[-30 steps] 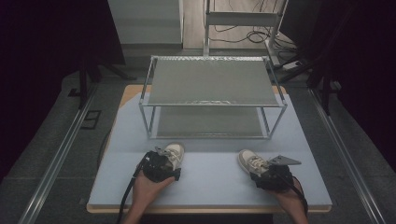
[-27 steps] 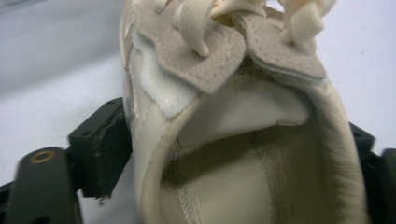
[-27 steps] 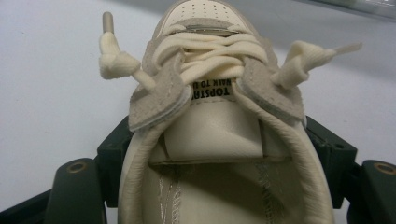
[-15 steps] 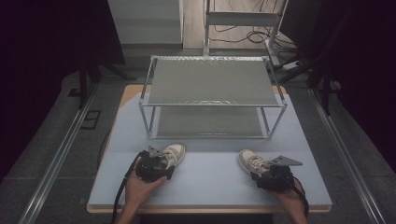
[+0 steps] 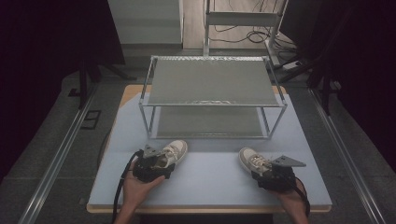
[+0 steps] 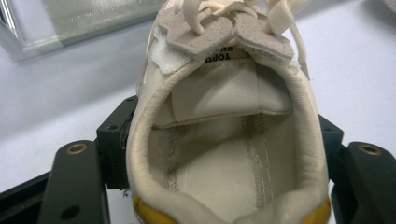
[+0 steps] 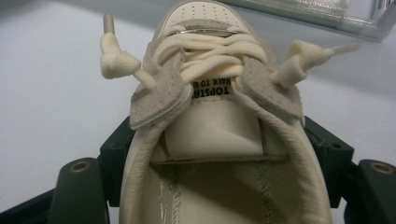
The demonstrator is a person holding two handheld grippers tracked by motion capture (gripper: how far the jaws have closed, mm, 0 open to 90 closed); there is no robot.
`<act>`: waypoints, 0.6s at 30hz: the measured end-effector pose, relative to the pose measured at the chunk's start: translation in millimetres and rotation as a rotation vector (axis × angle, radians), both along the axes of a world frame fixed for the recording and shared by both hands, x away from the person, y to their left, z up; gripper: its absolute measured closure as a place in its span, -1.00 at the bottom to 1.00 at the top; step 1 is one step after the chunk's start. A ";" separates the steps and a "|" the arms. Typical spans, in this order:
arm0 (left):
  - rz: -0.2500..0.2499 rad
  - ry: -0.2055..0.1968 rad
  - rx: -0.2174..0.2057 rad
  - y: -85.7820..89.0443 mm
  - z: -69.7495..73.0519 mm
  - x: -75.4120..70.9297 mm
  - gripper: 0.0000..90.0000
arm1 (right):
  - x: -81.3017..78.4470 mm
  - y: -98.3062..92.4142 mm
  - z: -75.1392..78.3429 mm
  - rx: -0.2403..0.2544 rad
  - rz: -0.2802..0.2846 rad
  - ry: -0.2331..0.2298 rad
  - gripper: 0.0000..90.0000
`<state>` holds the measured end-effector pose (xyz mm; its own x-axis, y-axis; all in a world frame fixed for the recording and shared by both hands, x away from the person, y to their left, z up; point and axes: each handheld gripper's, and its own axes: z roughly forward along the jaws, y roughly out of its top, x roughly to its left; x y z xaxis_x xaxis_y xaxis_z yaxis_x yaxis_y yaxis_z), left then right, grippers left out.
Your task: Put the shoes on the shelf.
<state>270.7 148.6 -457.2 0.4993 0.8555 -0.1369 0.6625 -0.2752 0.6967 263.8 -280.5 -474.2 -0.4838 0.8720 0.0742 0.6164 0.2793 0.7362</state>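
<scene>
High view, left to right. Left tongs (image 5: 156,163): held in the person's left hand (image 5: 140,186) near the front left of the pale worktop (image 5: 210,186); their jaws have just been closing and now clamp the heel of the left shoe (image 5: 172,152), one jaw on each side. Left shoe: cream, laced, toe pointing away and to the right, toward the rack. Rack (image 5: 212,98): metal frame with two shelves, standing at the back of the worktop, well apart from both shoes. Right shoe (image 5: 252,159): cream, laced, front right of the worktop, toe pointing away and to the left. Right tongs (image 5: 271,175): held in the person's right hand (image 5: 292,200), jaws clamped on either side of the right shoe's heel.

Left gripper view: shoe opening (image 6: 224,154), yellow heel trim at the lower edge.

Right gripper view: knotted laces (image 7: 210,60), label on the shoe's tongue.
</scene>
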 end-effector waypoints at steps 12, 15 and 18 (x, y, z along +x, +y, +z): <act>-0.014 -0.008 -0.030 4.4 4.0 5.8 -0.32 | 3.2 2.1 5.5 0.014 0.002 -0.011 -0.37; -0.014 -0.023 -0.046 4.9 7.1 7.6 -0.32 | 4.8 3.9 6.9 0.016 0.003 -0.014 -0.37; 0.002 -0.033 -0.058 4.9 8.5 11.5 -0.32 | 7.9 7.5 9.5 0.020 0.003 -0.019 -0.37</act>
<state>282.1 153.6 -448.6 0.5027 0.8476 -0.1697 0.6391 -0.2322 0.7332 271.7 -273.0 -464.8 -0.4879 0.8690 0.0821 0.6015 0.2666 0.7531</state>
